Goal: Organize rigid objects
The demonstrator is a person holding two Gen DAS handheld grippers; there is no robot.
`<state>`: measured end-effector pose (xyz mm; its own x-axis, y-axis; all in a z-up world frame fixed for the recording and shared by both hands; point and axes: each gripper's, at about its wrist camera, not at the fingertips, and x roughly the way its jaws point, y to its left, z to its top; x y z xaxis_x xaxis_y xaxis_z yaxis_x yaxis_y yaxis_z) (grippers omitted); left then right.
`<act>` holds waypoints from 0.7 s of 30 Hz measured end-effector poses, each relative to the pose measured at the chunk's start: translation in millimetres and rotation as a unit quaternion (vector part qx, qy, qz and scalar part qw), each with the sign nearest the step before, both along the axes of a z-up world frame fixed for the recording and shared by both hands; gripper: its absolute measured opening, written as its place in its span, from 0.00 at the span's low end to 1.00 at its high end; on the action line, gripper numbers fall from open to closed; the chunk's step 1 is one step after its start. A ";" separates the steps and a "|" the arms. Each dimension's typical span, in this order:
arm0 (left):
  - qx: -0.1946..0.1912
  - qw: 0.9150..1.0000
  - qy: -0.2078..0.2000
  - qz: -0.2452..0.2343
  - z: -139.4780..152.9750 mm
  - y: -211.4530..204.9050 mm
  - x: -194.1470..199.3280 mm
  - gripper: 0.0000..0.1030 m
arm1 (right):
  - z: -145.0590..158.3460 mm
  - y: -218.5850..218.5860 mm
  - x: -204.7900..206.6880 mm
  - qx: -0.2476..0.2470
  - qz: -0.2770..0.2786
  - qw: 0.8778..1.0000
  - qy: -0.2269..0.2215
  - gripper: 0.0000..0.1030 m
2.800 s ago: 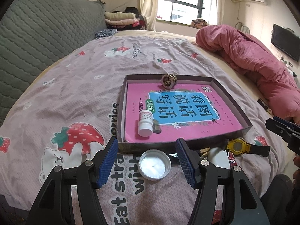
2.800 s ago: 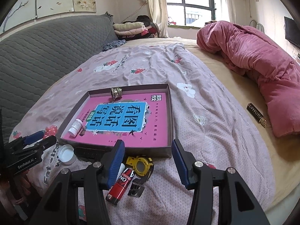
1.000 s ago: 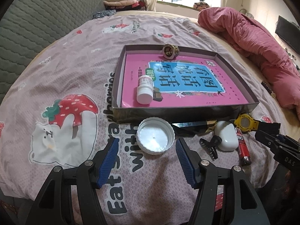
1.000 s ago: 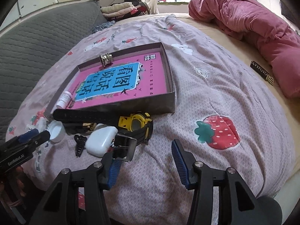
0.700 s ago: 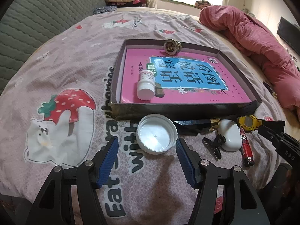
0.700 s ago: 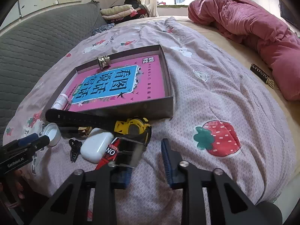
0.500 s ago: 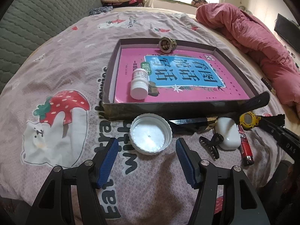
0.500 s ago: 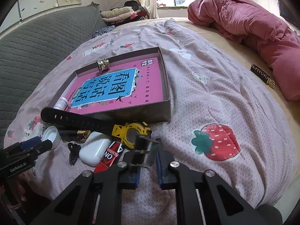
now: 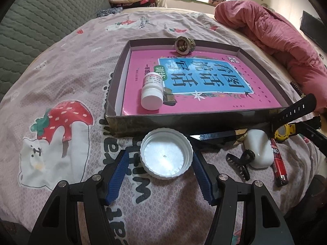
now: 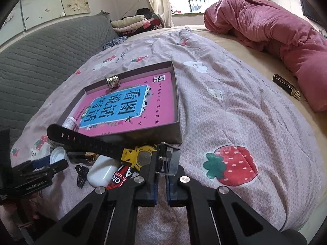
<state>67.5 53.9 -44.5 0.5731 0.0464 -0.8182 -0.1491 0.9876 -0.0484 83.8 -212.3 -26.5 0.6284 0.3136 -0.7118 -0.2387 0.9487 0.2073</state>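
A white screw cap lies open side up on the bedspread, just in front of the dark tray. My left gripper stands open around the cap, its blue pads on either side without pressing it. My right gripper is shut on the buckle end of the yellow watch. The watch hangs lifted, and its long black strap reaches up and to the left over the tray's front corner. In the tray lie a pink book, a white pill bottle and a metal fitting.
Beside the cap lie a black and gold knife-like piece, a black hair clip, a white earbud case and a red lighter. A pink quilt is heaped at the right, a black bar below it. A grey headboard runs along the left.
My right gripper has shut on the watch's buckle end and raised it, so the long strap now sticks up. My left gripper has come down and forward until the cap sits between its fingers.
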 end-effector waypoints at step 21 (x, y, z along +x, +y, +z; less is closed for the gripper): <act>0.014 1.000 -0.002 -0.001 -8.0 -1.2 10.1 0.63 | 1.2 4.0 0.1 -0.011 0.014 1.000 -0.012 0.05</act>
